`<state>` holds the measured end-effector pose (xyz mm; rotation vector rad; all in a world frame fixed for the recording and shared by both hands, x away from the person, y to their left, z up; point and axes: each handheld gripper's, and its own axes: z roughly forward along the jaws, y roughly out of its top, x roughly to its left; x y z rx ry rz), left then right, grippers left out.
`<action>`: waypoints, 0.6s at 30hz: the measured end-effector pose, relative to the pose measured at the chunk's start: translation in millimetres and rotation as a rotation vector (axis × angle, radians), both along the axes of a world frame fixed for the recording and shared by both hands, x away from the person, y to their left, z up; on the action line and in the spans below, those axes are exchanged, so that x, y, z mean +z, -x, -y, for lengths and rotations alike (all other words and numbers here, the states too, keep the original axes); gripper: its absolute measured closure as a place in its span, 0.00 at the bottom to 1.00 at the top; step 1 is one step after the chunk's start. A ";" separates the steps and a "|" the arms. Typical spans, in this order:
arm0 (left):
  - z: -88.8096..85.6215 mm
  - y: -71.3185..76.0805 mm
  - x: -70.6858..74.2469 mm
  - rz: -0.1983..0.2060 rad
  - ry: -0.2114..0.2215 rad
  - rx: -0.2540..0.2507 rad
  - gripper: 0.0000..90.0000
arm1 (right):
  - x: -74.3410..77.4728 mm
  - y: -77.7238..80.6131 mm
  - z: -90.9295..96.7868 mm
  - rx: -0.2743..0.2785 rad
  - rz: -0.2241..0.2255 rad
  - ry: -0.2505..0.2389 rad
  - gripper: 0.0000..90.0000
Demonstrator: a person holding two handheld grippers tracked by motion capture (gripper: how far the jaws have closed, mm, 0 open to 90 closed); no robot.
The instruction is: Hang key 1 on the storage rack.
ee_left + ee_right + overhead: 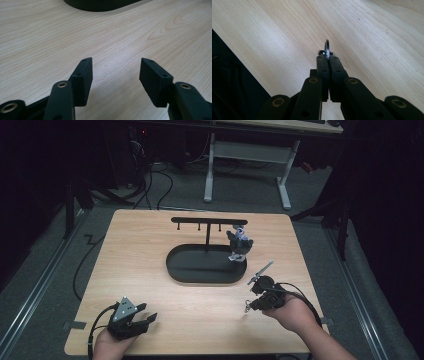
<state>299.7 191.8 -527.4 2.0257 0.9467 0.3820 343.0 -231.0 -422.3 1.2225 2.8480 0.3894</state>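
Key ring (327,48) pinched edge-on between the pressed-together jaws of the right gripper (327,57), metal loop standing clear above the tips; seen from above as a small dangling piece (246,307) below that gripper (256,303), over the near right part of the wooden table (150,270). Left gripper (145,319) held low at the near left edge, jaws spread wide with bare wood between the pads (83,75). Black oval tray (200,270) at mid-table, bearing a T-shaped stand (207,222) with short pegs under its bar. Small grey and white figure (239,244) at the right end of the tray, below the bar's right end; hanging or standing cannot be told
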 end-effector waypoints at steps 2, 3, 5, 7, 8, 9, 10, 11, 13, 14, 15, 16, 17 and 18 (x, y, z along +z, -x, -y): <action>-0.1 0.1 0.1 0.000 0.000 0.000 0.50 | 2.4 -0.7 0.8 0.000 -0.001 -0.002 0.99; -0.1 0.1 0.1 0.001 0.001 0.000 0.50 | 3.6 -1.1 1.3 0.001 0.002 0.001 0.99; -0.1 0.2 0.1 0.002 0.000 -0.001 0.50 | 6.0 -1.5 1.5 -0.007 -0.001 0.000 0.99; 0.0 0.2 0.1 0.004 0.002 -0.001 0.50 | 8.5 -2.5 1.9 -0.009 -0.003 -0.002 0.99; -0.1 0.3 0.2 0.004 0.002 -0.001 0.50 | 9.9 -3.1 2.0 -0.010 -0.001 0.003 0.99; -0.2 0.3 0.3 0.002 0.002 -0.002 0.50 | 10.9 -3.7 2.2 -0.011 -0.003 -0.001 0.99; -0.3 0.4 0.4 0.003 0.002 -0.002 0.50 | 12.1 -4.1 2.1 -0.015 -0.007 -0.004 0.99; -0.1 0.5 0.3 0.006 0.005 0.000 0.50 | 13.8 -3.6 1.3 -0.031 -0.016 0.001 0.99; -0.1 0.6 0.3 0.006 0.005 -0.001 0.50 | 15.4 -6.1 1.8 -0.008 0.001 0.000 0.99; -0.1 0.6 0.4 0.005 0.006 -0.003 0.50 | 17.2 -6.1 0.9 -0.018 -0.001 0.004 0.99; -0.1 0.7 0.5 0.006 0.006 -0.003 0.50 | 17.9 -6.9 1.0 -0.012 -0.001 -0.001 0.99; -0.1 0.8 0.6 0.007 0.007 -0.003 0.50 | 19.1 -7.2 0.5 -0.015 -0.002 0.001 0.99; 0.0 0.8 0.6 0.009 0.007 -0.003 0.50 | 19.8 -7.4 -0.3 -0.017 -0.004 -0.001 0.99; 0.0 0.8 0.7 0.009 0.007 -0.004 0.50 | 20.4 -8.4 -0.5 -0.007 0.002 0.003 0.99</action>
